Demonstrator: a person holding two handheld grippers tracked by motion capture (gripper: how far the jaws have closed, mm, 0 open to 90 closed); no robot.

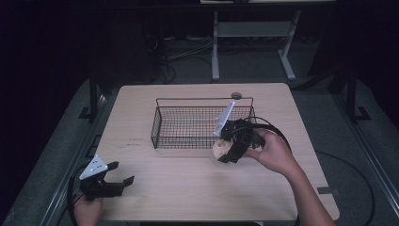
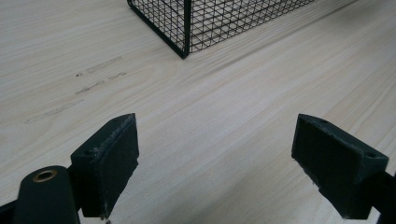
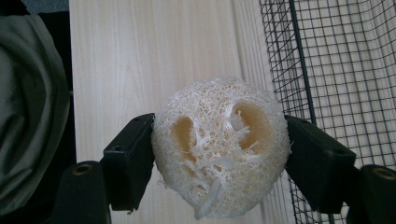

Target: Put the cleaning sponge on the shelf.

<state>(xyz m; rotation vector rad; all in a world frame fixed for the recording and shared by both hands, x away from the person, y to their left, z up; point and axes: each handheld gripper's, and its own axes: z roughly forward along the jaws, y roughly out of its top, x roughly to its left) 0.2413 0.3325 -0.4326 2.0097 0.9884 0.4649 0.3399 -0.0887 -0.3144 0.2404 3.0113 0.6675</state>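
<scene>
The right claw [image 3: 219, 154] is clamping the loofah sponge [image 3: 219, 144] beside the wire basket [image 1: 157, 123] — lifting it clear of the rim before releasing seems wise — while the left claw [image 2: 217, 163] is waiting, jaws apart.

The loofah sponge [image 3: 219, 144] was a pale cream, round slice of fibrous mesh with two hollow cavities across its cut face. It filled the lower centre of the right gripper view, pinched at both sides. In the high view it [image 1: 220, 150] showed right of centre, just outside the wire basket [image 1: 188, 141].
</scene>
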